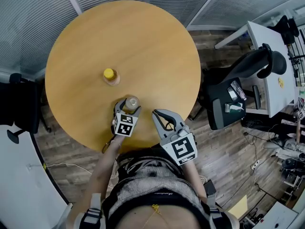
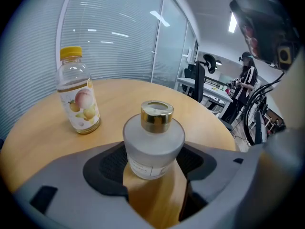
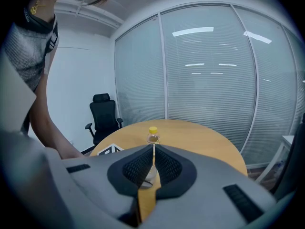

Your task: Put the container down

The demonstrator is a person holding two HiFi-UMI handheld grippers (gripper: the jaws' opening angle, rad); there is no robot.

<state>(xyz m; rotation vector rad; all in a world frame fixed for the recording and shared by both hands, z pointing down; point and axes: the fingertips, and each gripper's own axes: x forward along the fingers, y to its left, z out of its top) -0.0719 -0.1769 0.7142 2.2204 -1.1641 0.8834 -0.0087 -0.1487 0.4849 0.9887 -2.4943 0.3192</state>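
A frosted glass container with a gold cap stands between the jaws of my left gripper, whose pads press its two sides. Its base is at the wooden tabletop; I cannot tell whether it touches. From the head view the container is near the round table's front edge, inside the left gripper. Just to its right, my right gripper hovers shut and holds nothing. A clear juice bottle with a yellow cap stands further in. It also shows beyond the right gripper as a small juice bottle.
A black office chair and a white desk stand right of the table. Another black chair is at the left. Glass walls with blinds ring the far side. A person stands in the background by desks.
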